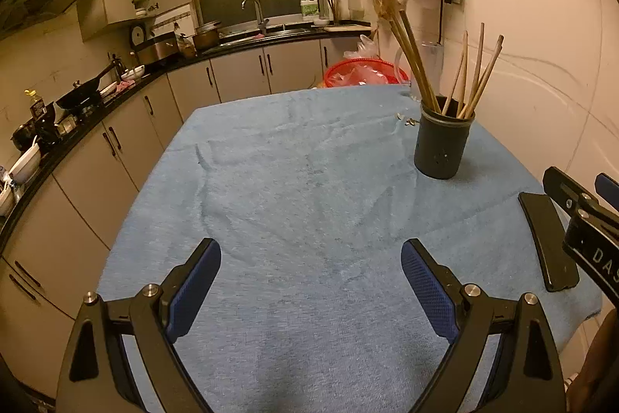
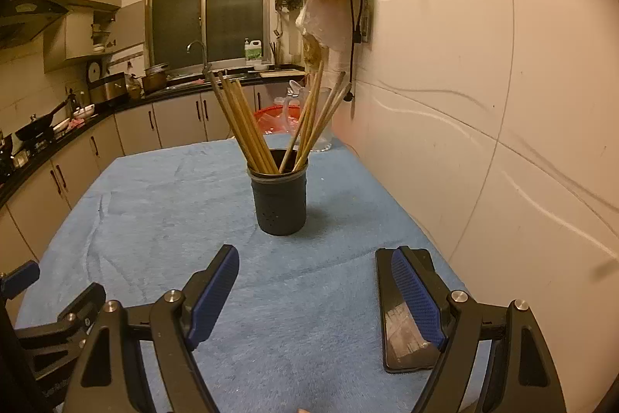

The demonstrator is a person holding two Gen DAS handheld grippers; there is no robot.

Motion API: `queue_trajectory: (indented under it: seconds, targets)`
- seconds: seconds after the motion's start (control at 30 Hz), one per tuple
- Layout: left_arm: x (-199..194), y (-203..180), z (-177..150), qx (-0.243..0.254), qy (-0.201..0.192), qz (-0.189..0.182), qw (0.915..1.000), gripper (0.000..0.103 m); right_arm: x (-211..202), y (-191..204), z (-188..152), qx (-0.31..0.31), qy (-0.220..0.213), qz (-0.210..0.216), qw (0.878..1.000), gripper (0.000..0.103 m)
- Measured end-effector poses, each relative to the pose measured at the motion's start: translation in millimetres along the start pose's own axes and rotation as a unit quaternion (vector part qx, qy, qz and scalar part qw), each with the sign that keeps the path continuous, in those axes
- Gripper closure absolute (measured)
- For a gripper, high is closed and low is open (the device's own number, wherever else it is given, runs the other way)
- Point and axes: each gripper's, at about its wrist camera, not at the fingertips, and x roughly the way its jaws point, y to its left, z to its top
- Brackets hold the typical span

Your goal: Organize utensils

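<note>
Looking through the left wrist view, the left gripper (image 1: 310,291) hangs with jaws spread wide, empty, while the chopsticks (image 1: 456,72) stand in a dark holder (image 1: 443,146) far right on the desk (image 1: 271,180). Right wrist view: right gripper (image 2: 315,297) gapes empty too; sticks look light, stiff, slippery, so I'd pinch mid-shaft.
</note>
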Motion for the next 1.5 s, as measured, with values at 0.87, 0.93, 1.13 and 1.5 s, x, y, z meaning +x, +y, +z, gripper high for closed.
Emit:
queue_trajectory:
  seconds: [0.87, 0.93, 1.13, 1.5]
  targets:
    - [37.1, -8.2, -8.3, 0.01, 0.043, -0.014, 0.9989, 0.009, 40.6, -6.1, -12.3, 0.018, 0.034, -0.014, 0.999, 0.019]
    - [37.7, -8.3, -8.6, 0.011, 0.043, -0.015, 0.9989, 0.009, 42.2, -6.3, -12.6, 0.019, 0.036, -0.015, 0.999, 0.019]
    - [36.6, -8.6, -10.1, 0.011, 0.044, -0.019, 0.9988, 0.009, 41.8, -5.6, -13.7, 0.018, 0.037, -0.016, 0.999, 0.019]
    - [33.2, -8.1, -11.3, 0.01, 0.041, -0.022, 0.9989, 0.009, 39.7, -4.9, -16.7, 0.017, 0.038, -0.015, 0.999, 0.019]
